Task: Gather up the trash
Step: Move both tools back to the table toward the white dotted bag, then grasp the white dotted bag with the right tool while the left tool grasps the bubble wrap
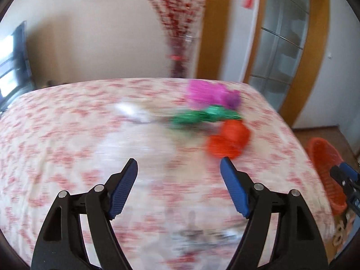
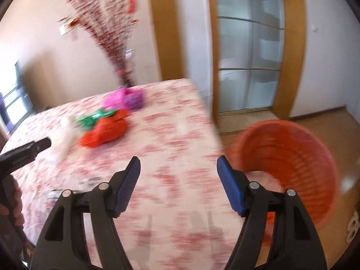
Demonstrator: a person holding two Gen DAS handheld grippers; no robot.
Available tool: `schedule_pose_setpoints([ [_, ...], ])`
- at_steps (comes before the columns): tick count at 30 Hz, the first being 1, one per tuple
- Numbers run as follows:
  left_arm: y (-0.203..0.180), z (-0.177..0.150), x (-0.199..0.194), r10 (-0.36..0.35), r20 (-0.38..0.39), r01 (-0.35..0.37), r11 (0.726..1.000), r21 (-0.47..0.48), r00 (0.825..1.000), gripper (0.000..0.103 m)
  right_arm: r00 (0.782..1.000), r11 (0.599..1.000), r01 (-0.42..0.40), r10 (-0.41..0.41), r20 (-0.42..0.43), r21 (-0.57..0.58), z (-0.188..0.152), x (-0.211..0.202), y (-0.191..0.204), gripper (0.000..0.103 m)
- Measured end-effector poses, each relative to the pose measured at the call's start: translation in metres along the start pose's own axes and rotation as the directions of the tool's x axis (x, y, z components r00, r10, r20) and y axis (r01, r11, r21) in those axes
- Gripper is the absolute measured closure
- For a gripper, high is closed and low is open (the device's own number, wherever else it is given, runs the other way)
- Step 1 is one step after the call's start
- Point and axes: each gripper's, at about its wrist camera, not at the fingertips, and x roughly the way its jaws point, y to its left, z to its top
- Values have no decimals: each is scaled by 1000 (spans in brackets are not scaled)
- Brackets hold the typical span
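Observation:
Several crumpled pieces of trash lie on the far part of a table with a red-patterned cloth (image 1: 67, 135): an orange piece (image 1: 229, 139), a green piece (image 1: 202, 117), a pink piece (image 1: 209, 94) and a white piece (image 1: 132, 110). My left gripper (image 1: 178, 162) hovers open over the cloth, short of the orange piece, with nothing between its fingers. My right gripper (image 2: 178, 160) is open and empty above the table's near right part. An orange basket (image 2: 292, 153) stands on the floor to the right of it. The same orange piece (image 2: 105, 130) lies to its far left. Both views are blurred.
A vase of red branches (image 1: 180, 45) stands behind the table. A wood-framed glass door (image 2: 249, 56) is at the back right, and wooden floor (image 2: 337, 123) lies around the basket. The left gripper (image 2: 27, 153), held by a hand (image 2: 11, 202), shows at the right wrist view's left edge.

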Motion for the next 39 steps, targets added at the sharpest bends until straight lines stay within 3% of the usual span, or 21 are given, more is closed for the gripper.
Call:
schedule_pose_setpoints([
  [4,40,-2,-3,58,5,-58,997,-52,998,27,994,993,-100,96,-60,-63,-8,13,58,36],
  [8,73,-7,-9,90,10,-89,991,-96,996,27,979,980,-170,156,-131,-105,-22,24,107,49],
  [16,104,-16,-10,92,-2,-91,985,-145,996,27,968,982,-142,112,-224,-122,-49,44,151,51],
  [21,104,-18,-8,66,-3,-65,988,-143,998,27,973,986,-89,55,-224,-144,-53,48,150,52],
  [27,92,-14,-3,46,-3,-46,993,-106,999,27,975,994,-20,-5,-222,-107,-46,53,118,51],
  [30,86,-9,3,35,-13,-36,995,-98,999,27,976,994,8,-32,-218,-110,-41,58,101,41],
  [36,70,0,16,35,-23,-37,997,-70,999,27,974,998,43,-54,-220,-53,-35,64,72,40],
  [37,67,2,18,38,-25,-40,997,-64,999,27,975,997,45,-56,-215,-58,-36,63,71,41],
  [39,63,4,22,37,-33,-39,998,-58,999,27,977,997,48,-60,-204,-62,-37,61,69,57],
])
